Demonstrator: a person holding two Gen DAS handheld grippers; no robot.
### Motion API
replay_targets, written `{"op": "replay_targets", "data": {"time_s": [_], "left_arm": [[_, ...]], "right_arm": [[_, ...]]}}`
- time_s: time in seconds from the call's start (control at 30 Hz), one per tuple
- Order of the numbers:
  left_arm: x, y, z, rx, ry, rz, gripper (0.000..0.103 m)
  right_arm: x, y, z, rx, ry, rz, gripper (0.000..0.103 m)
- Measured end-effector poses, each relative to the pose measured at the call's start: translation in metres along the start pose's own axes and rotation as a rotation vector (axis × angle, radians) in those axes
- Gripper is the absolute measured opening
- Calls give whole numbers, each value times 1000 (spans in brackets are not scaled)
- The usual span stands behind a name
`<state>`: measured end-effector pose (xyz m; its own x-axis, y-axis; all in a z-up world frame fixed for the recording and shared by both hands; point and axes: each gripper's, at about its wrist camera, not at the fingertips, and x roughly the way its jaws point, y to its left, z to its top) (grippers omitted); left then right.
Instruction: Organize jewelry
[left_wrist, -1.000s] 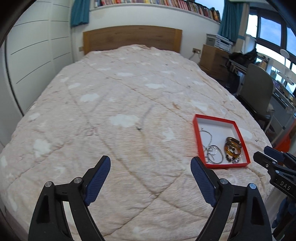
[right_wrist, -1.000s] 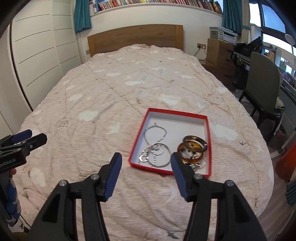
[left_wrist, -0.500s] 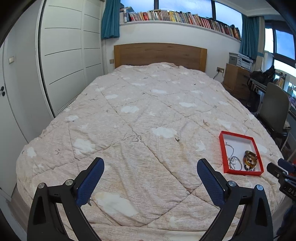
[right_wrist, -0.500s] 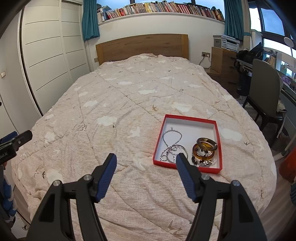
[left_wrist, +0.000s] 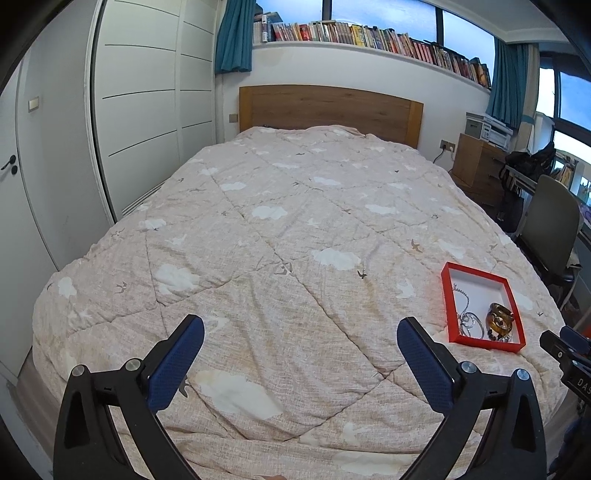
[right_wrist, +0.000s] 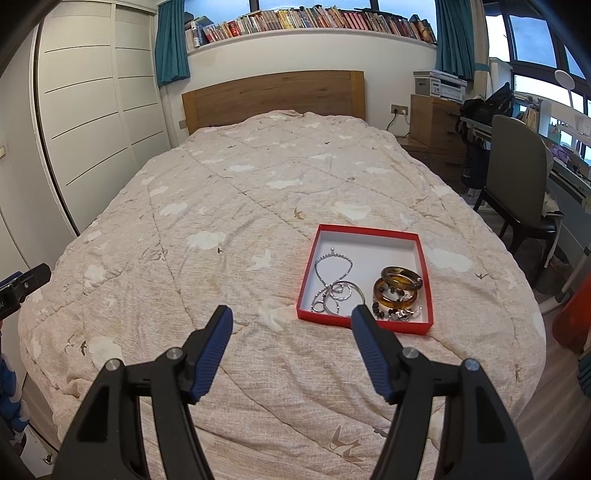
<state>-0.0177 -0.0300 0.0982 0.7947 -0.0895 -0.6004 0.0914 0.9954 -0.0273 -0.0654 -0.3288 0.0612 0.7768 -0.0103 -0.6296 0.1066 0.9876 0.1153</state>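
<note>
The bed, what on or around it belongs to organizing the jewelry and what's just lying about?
For the job:
red tray
silver necklace
amber bangles
beaded bracelet

Just around:
cloud quilt
headboard
bookshelf
chair
printer

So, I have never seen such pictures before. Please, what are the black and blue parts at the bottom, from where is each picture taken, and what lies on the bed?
There is no robot. A person holds one two-finger tool in each hand, and each tool carries a wide-angle camera that looks forward along its fingers.

One picture comes from the left tool, the other from the right tool. The black arms with blue pads are the fingers. Both tools are open and hold nothing.

On the quilt of the bed lies a red box. In it are a silver necklace, silver rings or bangles, two amber bangles and a dark beaded piece.
</note>
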Motion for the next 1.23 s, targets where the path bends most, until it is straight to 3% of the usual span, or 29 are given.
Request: {"op": "replay_targets", "data": {"time_s": [0.2, 1.23], "left_arm": [[7, 1, -4, 6, 16, 38, 103], [27, -7, -19, 46, 89, 8, 103]], "right_arm": [[3, -3, -5, 7, 10, -2, 65], [27, -18, -25, 44, 77, -25, 65]]}}
